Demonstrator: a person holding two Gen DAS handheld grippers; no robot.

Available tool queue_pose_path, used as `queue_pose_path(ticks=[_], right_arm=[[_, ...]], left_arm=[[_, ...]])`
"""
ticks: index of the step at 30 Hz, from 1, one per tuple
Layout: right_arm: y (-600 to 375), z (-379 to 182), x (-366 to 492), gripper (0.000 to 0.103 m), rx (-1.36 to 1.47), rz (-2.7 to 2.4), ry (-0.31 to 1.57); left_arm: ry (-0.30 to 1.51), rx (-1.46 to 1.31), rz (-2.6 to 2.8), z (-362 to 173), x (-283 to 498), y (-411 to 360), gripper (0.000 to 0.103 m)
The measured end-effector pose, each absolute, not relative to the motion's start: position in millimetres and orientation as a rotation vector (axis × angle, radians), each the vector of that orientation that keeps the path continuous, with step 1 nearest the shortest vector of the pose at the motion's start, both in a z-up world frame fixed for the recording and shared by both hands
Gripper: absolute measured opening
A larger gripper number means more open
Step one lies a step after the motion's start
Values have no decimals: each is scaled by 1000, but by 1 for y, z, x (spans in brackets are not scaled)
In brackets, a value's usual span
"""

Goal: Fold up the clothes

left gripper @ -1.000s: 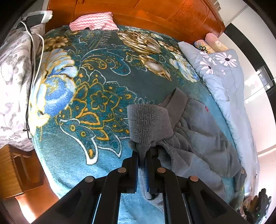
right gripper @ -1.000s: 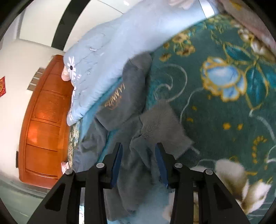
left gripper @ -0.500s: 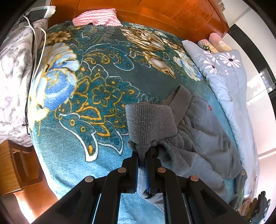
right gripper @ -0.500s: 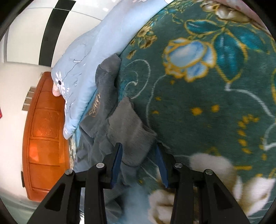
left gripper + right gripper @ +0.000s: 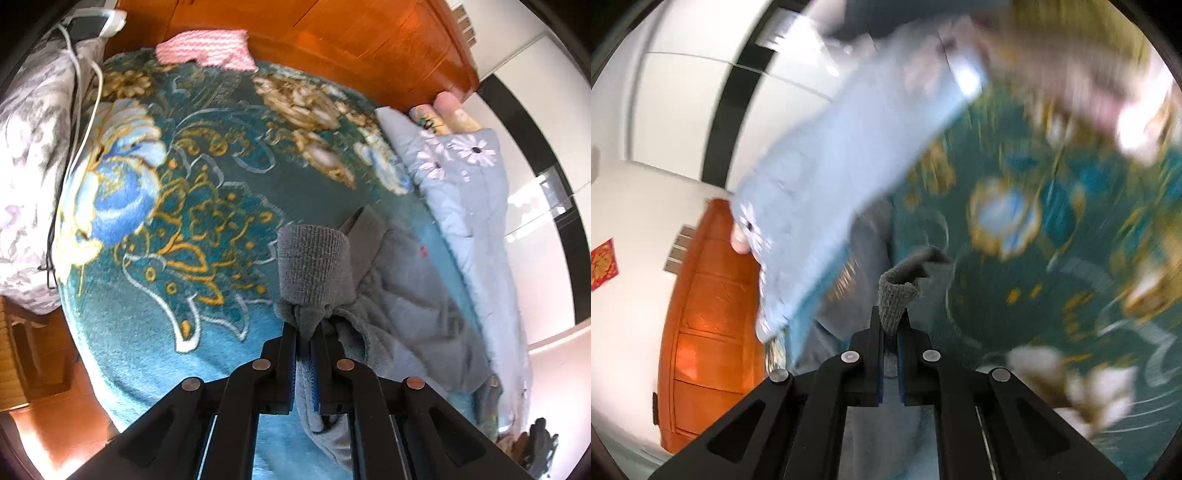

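**Both cuffs now pinched**

I find the right hand-held gripper (image 5: 891,325), spread a second ago, now clamped on a ribbed cuff (image 5: 897,295) of the grey sweater (image 5: 413,295); its view is blurred; the left hand-held gripper (image 5: 308,334) stays pinched on the other cuff (image 5: 314,262); the garment lies crumpled on the floral bed blanket (image 5: 192,229).

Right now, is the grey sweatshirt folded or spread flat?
Neither: the grey sweatshirt lies crumpled on the floral blanket, ribbed cuff lifted.
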State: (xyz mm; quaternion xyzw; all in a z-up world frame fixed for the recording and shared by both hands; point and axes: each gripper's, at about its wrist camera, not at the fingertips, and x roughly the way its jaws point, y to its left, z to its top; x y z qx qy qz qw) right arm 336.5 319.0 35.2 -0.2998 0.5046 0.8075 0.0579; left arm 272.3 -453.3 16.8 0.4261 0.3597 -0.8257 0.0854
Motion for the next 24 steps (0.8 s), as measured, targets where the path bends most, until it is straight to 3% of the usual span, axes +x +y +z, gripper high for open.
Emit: queue_pose_path(ticks=[5, 8, 14, 17, 24], right_arm=[[348, 87, 408, 5, -772, 2547, 1385], [355, 63, 443, 5, -888, 2475, 1337], [358, -12, 482, 5, -1092, 2210, 1439], [358, -25, 494, 5, -1096, 2160, 1482], [356, -11, 494, 5, -1135, 2234, 1381]], left_arm=[[1163, 1205, -2564, 36, 284, -455, 6], [1131, 1259, -2555, 20, 293, -451, 6], [1181, 1399, -2375, -36, 310, -458, 6], [1174, 1380, -2397, -27, 309, -458, 6], [1098, 1330, -2446, -7, 301, -461, 6]])
